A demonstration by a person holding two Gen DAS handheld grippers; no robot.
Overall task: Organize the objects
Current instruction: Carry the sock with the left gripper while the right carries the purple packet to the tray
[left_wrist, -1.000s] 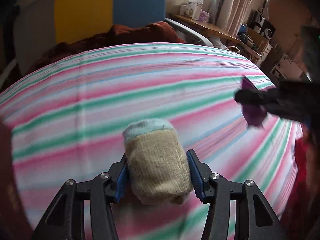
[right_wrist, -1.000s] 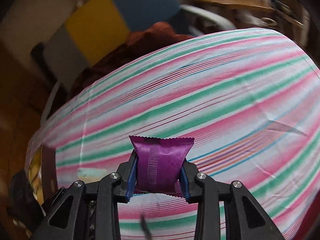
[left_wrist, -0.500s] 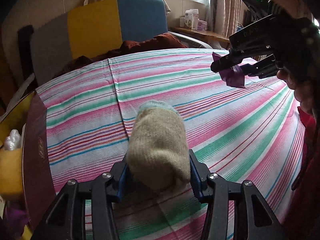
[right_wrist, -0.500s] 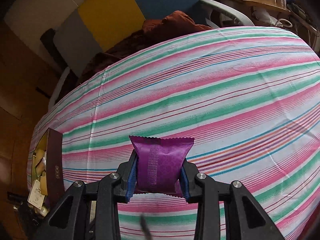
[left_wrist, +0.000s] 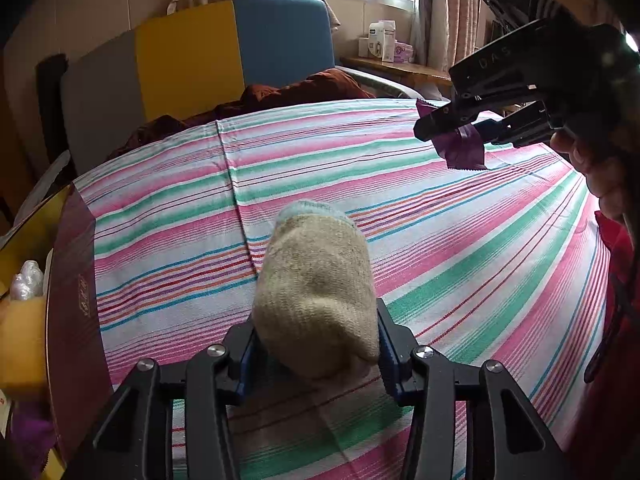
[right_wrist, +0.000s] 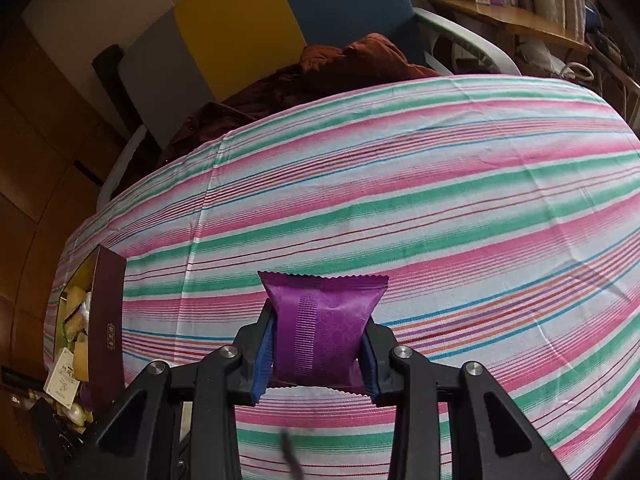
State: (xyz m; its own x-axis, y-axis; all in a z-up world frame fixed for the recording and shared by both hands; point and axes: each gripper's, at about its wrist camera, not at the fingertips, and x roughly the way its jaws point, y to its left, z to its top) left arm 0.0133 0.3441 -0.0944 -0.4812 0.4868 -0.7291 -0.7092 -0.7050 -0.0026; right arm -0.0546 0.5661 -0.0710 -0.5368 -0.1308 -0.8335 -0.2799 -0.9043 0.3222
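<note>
My left gripper [left_wrist: 316, 344] is shut on a beige rolled sock [left_wrist: 316, 288] with a light blue cuff, held above the striped tablecloth [left_wrist: 440, 240]. My right gripper [right_wrist: 318, 354] is shut on a purple snack packet [right_wrist: 320, 328], held above the same cloth [right_wrist: 440, 200]. The right gripper [left_wrist: 460, 130] and its purple packet [left_wrist: 462, 148] also show in the left wrist view at upper right, raised over the table's far right. A dark maroon box [left_wrist: 72, 300] holding several items sits at the table's left edge; it also shows in the right wrist view [right_wrist: 106, 328].
A chair with grey, yellow and blue back panels [left_wrist: 188, 56] stands behind the table with a brown cloth [left_wrist: 296, 90] on it. A wooden shelf with white boxes [left_wrist: 382, 42] stands under the window. The person's hand and red sleeve [left_wrist: 612, 240] are at right.
Both grippers have lifted and pulled back from the table, so the maroon box at the left has come into view. Both still hold their objects.
</note>
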